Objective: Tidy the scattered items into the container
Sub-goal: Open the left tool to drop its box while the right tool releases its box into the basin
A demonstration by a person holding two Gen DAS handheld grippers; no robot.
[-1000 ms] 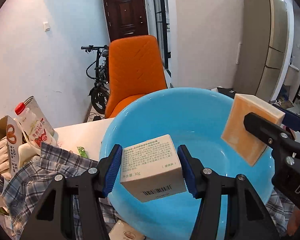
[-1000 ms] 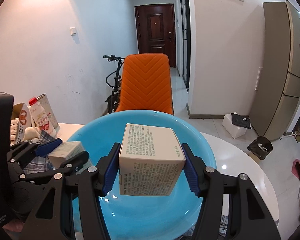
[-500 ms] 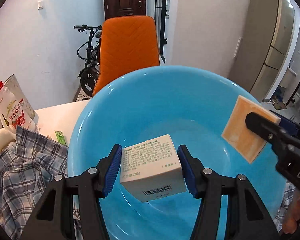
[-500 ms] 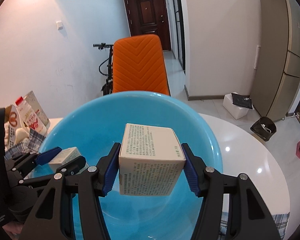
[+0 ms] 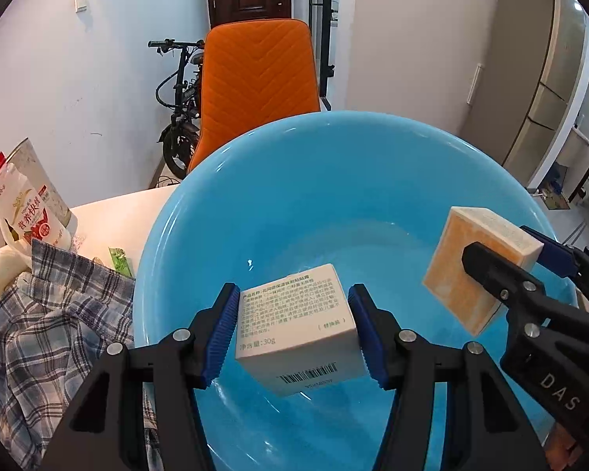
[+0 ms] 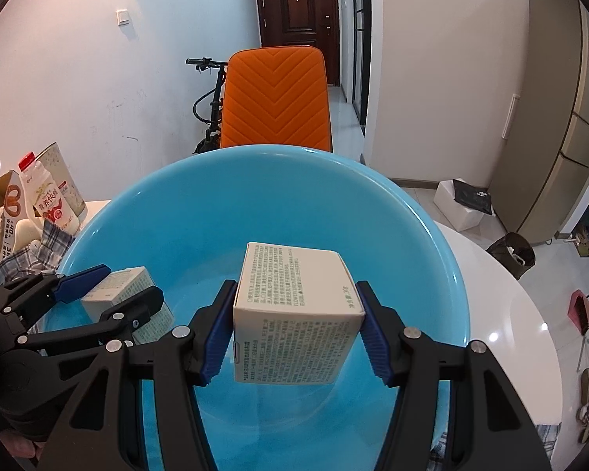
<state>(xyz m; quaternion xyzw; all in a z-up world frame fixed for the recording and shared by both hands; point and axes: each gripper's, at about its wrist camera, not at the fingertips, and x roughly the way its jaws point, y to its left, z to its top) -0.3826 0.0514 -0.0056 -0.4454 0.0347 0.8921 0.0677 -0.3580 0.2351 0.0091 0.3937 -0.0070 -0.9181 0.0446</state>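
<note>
A big blue plastic basin [image 5: 333,180] fills both views; it also shows in the right wrist view [image 6: 255,212]. My left gripper [image 5: 294,333] is shut on a small white box with a barcode [image 5: 294,333], held over the basin's inside. My right gripper [image 6: 296,324] is shut on a white box with green print [image 6: 294,310], also over the basin. In the left wrist view the right gripper's box [image 5: 471,259] shows an orange face at the right. In the right wrist view the left gripper's box [image 6: 117,286] shows at the left.
A checked shirt [image 5: 47,314] lies left of the basin on the white table [image 5: 114,216]. A red-capped milk bottle [image 5: 23,208], a tin and a carton stand behind it. A green sachet [image 5: 119,261] lies by the rim. An orange chair [image 5: 255,74] stands behind the table.
Both grippers have moved forward and down over the basin, still holding their boxes. The basin now fills more of both views.
</note>
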